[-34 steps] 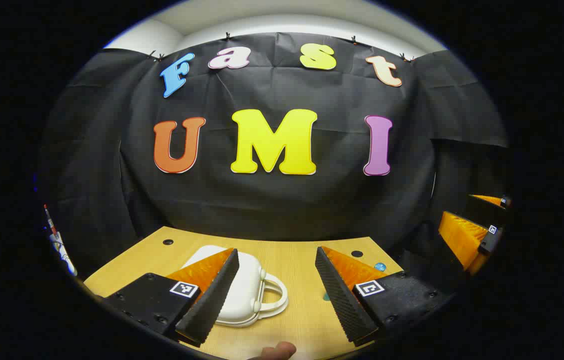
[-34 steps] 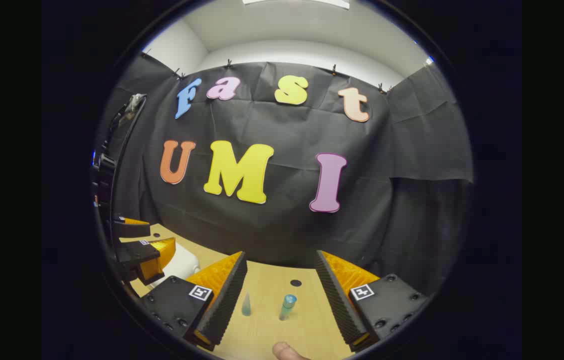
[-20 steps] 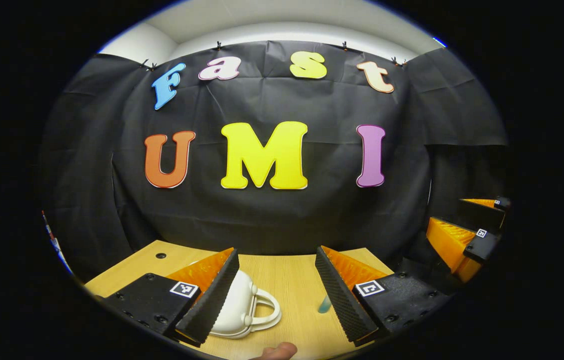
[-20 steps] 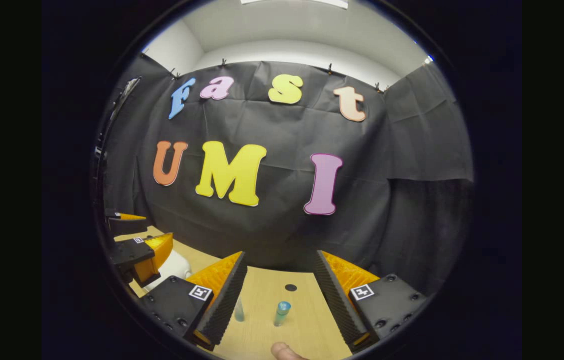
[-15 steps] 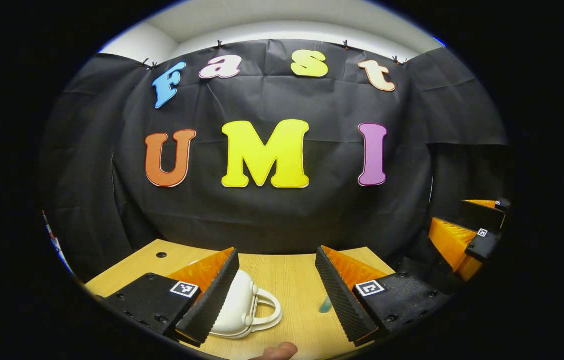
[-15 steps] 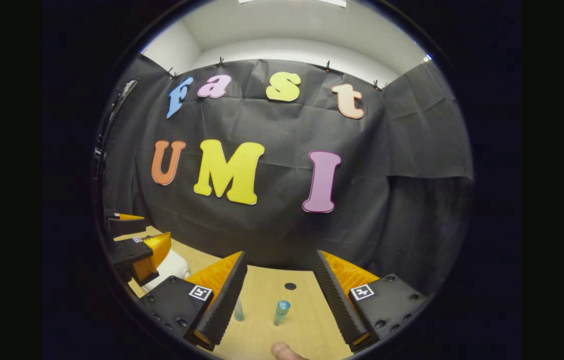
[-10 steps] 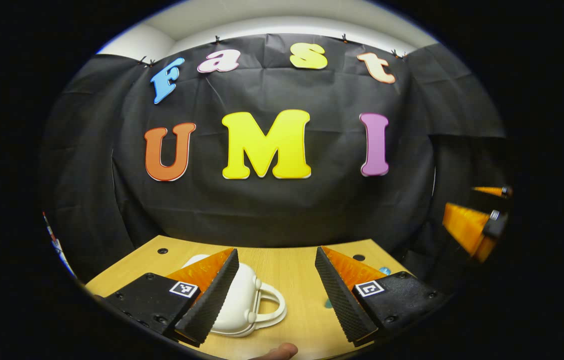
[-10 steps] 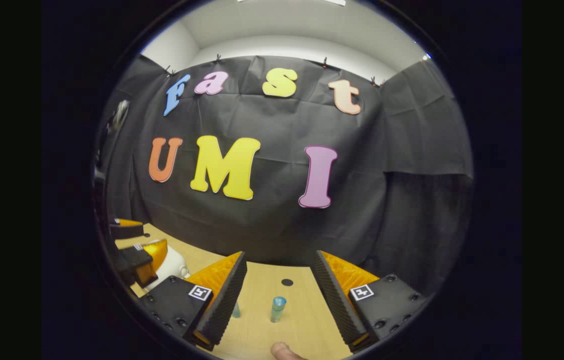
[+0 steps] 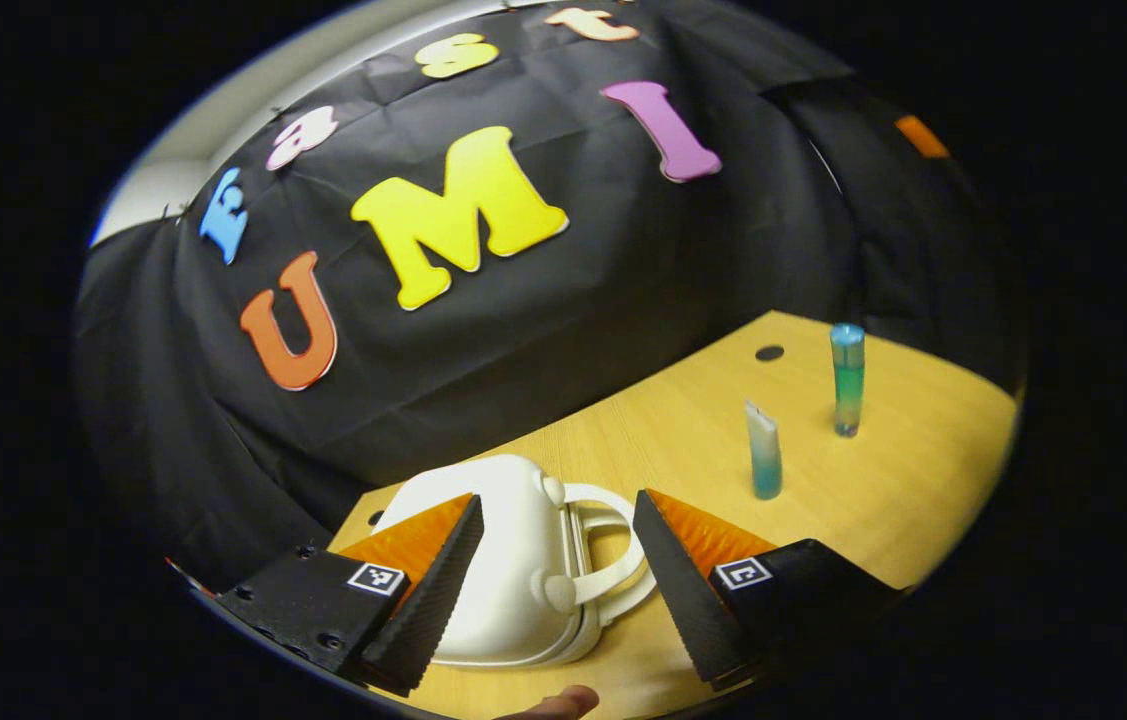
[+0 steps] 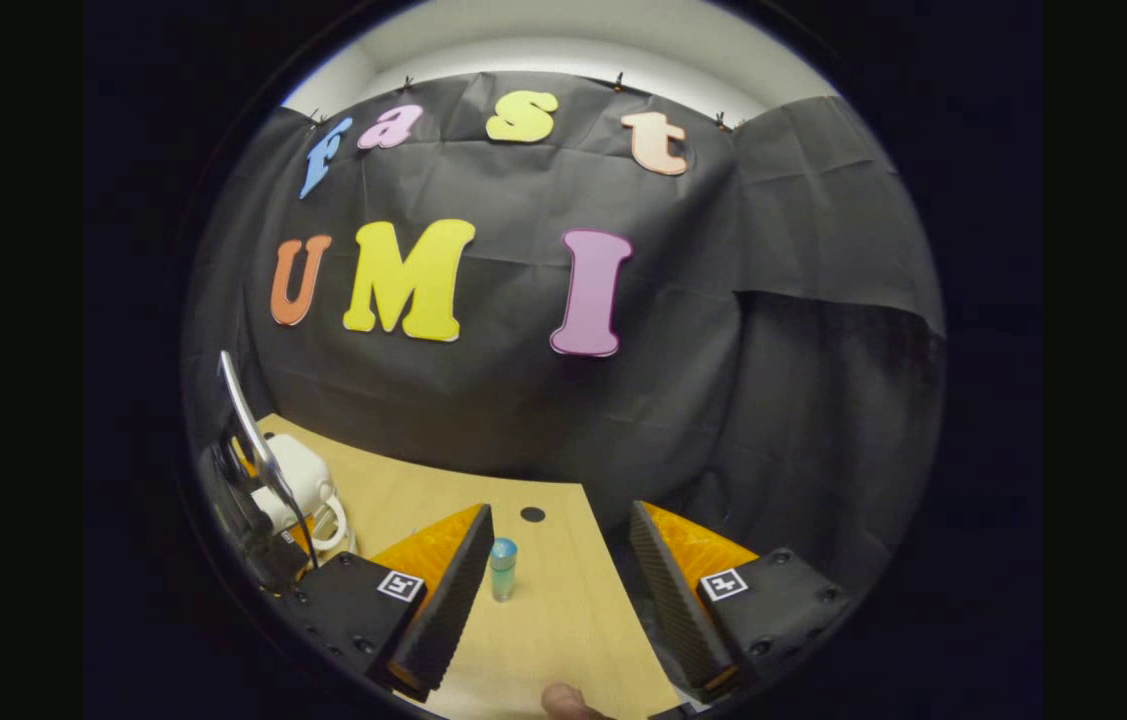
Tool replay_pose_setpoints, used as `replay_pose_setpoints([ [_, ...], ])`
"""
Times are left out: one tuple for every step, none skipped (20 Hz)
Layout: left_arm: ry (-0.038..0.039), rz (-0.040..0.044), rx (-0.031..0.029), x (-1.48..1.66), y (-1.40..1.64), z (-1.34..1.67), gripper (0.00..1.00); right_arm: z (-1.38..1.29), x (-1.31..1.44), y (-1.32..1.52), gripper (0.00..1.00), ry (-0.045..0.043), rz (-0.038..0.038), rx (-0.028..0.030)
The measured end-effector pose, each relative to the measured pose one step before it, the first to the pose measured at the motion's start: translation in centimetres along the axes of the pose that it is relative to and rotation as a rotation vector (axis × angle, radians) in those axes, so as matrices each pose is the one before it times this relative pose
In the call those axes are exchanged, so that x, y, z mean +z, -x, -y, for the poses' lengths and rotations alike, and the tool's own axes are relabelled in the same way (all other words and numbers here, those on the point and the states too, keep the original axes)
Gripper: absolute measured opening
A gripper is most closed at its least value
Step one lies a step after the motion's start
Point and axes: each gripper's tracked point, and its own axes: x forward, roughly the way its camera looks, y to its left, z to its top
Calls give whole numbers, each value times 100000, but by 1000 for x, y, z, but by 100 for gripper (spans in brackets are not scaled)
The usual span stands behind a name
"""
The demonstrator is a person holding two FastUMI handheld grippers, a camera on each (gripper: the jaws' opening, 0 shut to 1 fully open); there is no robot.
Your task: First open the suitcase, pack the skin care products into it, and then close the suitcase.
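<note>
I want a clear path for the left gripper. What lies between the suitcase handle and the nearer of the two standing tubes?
Nothing: in the left gripper view only bare wooden table separates the white suitcase's handle from the nearer tube.

No readable text stands on the suitcase [image 9: 513, 560], the tube [image 9: 763, 452] or the bottle [image 9: 847, 378] on the desk.

White suitcase [image 9: 513, 560], teal tubes [image 9: 764, 452], tan table [image 9: 903, 480]

Glossy white plastic suitcase [image 9: 508, 560] (smooth, rounded shell) on a matt wood-grain tabletop [image 9: 683, 440]; translucent plastic bottles [image 9: 848, 378]; matt, creased cloth wall [image 10: 543, 420].
</note>
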Motion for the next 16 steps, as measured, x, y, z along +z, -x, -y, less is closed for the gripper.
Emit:
replay_pose_setpoints([
  [-4971, -303, -338, -707, -242, 787, 96, 309, -197, -404, 81, -102, -295, 85],
  [-5015, -1594, -284, -739, -302, 593, 96, 297, -339, -410, 81, -189, -530, 69],
  [-4997, -1164, 584, -679, -357, 510, 96, 191, -550, -381, 81, -419, -888, 541],
  [-5037, -1861, -266, -667, -432, 662, 96, 128, -620, -332, 81, -429, -1073, 702],
  [-5602, -2956, 276, -833, -671, 429, 96, 218, -554, -348, 81, -376, -1167, 433],
  [-4793, -2854, -1014, -616, -438, 364, 95, 157, -582, -367, 81, -380, -1376, 673],
  [-3448, -1215, -52, -179, -592, 240, 94, 178, -756, -381, 81, -583, -1458, 759],
  [-3700, -1193, 1158, -52, -370, 43, 93, 52, -757, -252, 81, -728, -1465, 1155],
  [-4564, -862, 1883, 112, -202, -52, 93, 54, -762, -354, 81, -41, -1444, 1114],
  [-4871, -1729, 1362, -36, -374, 86, 92, -18, -820, -422, 82, 435, -1796, 761],
  [-3903, -3273, -568, -547, -293, 856, 89, -22, -657, -191, 82, 646, -1484, 1065],
  [-2490, -4230, -2132, -565, -530, 779, 85, -158, -478, -70, 81, 553, -805, 1489],
  [-1484, -2561, -212, -375, -506, 203, 74, -111, -280, -51, 81, 196, -415, 1887],
  [-1696, -1515, 1022, -82, -376, -233, 70, -91, -133, 60, 81, 48, 51, 1333],
  [-1495, 130, 1280, 140, 67, -505, 59, -118, 14, 121, 82, 384, 310, 1192],
  [-564, 637, 248, 162, -286, -43, 51, -23, -54, 68, 82, 784, 353, 696],
])
